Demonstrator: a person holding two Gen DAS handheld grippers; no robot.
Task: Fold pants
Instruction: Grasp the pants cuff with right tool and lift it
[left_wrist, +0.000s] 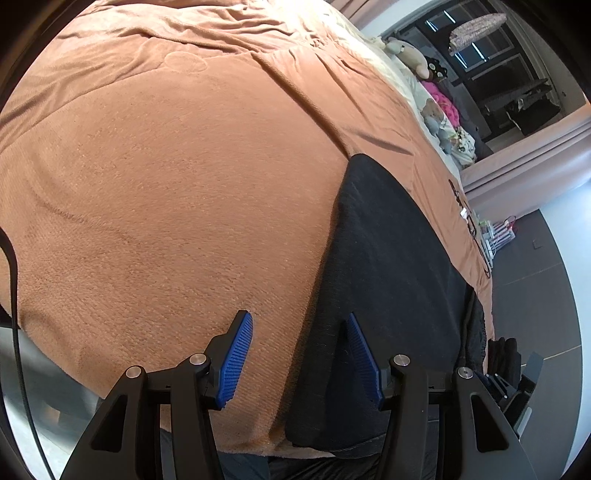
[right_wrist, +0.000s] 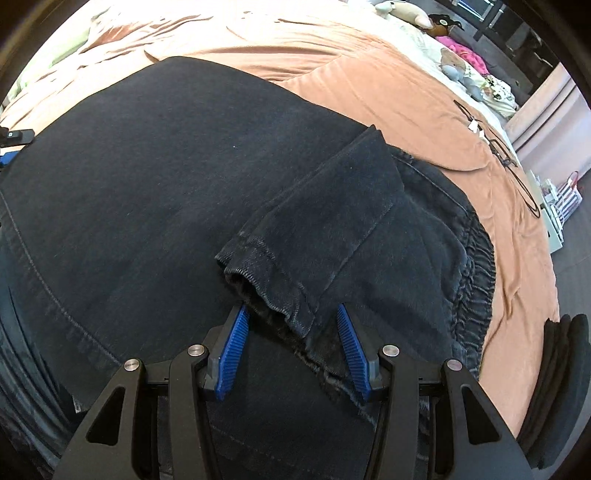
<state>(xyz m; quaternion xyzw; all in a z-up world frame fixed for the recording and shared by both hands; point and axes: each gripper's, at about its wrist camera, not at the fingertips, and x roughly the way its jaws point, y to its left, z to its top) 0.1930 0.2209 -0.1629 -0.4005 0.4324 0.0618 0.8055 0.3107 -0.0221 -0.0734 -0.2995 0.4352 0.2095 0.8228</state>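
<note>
On my left gripper (left_wrist: 300, 334) the jaws stand apart with nothing clamped; its blue pads (left_wrist: 236, 360) hover over the orange blanket (left_wrist: 177, 192), right at the folded edge of the dark pants (left_wrist: 388, 258). The pants lie flat on the blanket near the bed's front edge. Soft toys (left_wrist: 436, 92) sit along the far right side of the bed.

On my right gripper (right_wrist: 293, 325) the jaws are also apart. The hem of a folded-back pant leg (right_wrist: 314, 240) sits between the pads, but I cannot tell whether they press it. The elastic waistband (right_wrist: 476, 266) lies to the right.
</note>
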